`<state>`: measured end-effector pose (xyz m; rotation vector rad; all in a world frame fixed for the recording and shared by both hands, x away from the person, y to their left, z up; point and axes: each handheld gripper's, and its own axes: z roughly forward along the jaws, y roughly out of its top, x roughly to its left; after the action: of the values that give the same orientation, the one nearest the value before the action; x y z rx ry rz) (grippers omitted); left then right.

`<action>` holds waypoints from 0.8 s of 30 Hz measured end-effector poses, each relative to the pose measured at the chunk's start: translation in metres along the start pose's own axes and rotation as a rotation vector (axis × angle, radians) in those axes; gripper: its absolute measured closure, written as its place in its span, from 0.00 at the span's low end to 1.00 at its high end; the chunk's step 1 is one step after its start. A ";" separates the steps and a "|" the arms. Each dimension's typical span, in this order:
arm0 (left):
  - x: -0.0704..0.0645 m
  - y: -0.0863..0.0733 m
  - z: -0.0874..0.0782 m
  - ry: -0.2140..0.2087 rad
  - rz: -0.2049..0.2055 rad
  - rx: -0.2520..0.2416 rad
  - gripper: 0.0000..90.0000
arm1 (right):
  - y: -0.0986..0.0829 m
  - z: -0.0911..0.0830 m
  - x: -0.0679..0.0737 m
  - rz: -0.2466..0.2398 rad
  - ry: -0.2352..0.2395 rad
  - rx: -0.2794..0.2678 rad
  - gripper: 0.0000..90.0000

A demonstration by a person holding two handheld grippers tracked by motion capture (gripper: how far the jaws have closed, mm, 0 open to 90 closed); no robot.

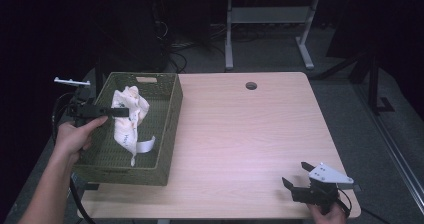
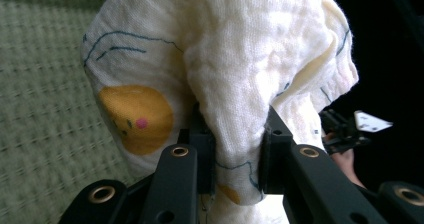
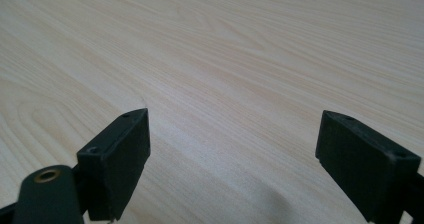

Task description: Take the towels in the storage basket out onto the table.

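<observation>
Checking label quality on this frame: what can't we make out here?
- Basket floor under the cloth: covered by the cloth, high view.
- Cloth's full print: the left gripper, shut on a fold, hides the middle, and the frame edges cut it off, left gripper view.
- Right gripper handle and hand: cut by the bottom edge, high view.
- Floor behind the table: too dark to read.

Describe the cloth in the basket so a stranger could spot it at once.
Start at the green woven basket on the wooden table's left side. The cloth hangs over it, pinched in the left gripper. It is crumpled cream fabric with thin blue lines and round yellow shapes.
</observation>
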<state>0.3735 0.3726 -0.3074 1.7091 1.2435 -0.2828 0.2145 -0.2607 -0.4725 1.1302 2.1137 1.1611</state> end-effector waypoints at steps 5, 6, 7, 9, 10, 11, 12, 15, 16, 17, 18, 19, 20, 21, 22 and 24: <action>-0.004 0.002 0.005 -0.043 0.001 -0.007 0.82 | 0.000 0.000 0.000 -0.003 0.000 0.001 0.15; -0.004 0.002 0.006 -0.054 0.000 -0.009 0.82 | 0.000 0.000 0.000 0.000 0.001 0.000 0.15; -0.005 0.002 0.007 -0.066 -0.003 -0.013 0.82 | 0.000 0.000 0.000 0.000 0.001 0.000 0.15; -0.009 0.003 0.009 -0.091 0.000 -0.015 0.82 | 0.000 -0.001 -0.001 0.002 0.000 -0.002 0.15; -0.010 0.004 0.010 -0.099 0.003 -0.015 0.82 | 0.000 0.000 -0.001 0.002 0.000 -0.002 0.15; -0.012 0.004 0.012 -0.114 0.006 -0.017 0.82 | 0.000 0.000 -0.001 0.001 0.000 -0.001 0.15; -0.014 0.005 0.013 -0.123 0.009 -0.013 0.82 | 0.000 0.000 0.000 0.000 0.000 -0.001 0.15; -0.020 0.007 0.018 -0.147 0.020 -0.010 0.82 | 0.000 0.000 -0.001 0.001 0.000 -0.003 0.15; -0.023 0.008 0.020 -0.151 0.029 -0.003 0.82 | 0.000 -0.001 -0.001 0.002 0.000 -0.002 0.15; -0.025 0.008 0.022 -0.154 0.031 0.001 0.82 | 0.000 -0.001 -0.001 0.001 0.000 -0.004 0.15; -0.027 0.009 0.023 -0.160 0.032 0.001 0.82 | 0.000 -0.001 -0.001 0.001 0.000 -0.004 0.15; -0.029 0.010 0.025 -0.170 0.036 0.000 0.82 | 0.000 -0.001 -0.001 0.001 0.000 -0.004 0.15; -0.031 0.011 0.027 -0.178 0.043 0.000 0.82 | 0.000 -0.001 0.000 0.002 -0.001 -0.004 0.15; -0.033 0.012 0.028 -0.177 0.043 0.002 0.82 | 0.000 -0.001 -0.001 0.002 0.000 -0.005 0.15; -0.036 0.013 0.030 -0.181 0.051 0.009 0.82 | 0.000 -0.001 -0.001 -0.001 0.000 -0.007 0.15; -0.039 0.014 0.033 -0.185 0.055 0.013 0.82 | 0.000 -0.001 -0.001 0.002 0.000 -0.008 0.15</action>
<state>0.3784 0.3224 -0.2908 1.6844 1.0605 -0.4071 0.2142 -0.2617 -0.4716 1.1295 2.1069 1.1694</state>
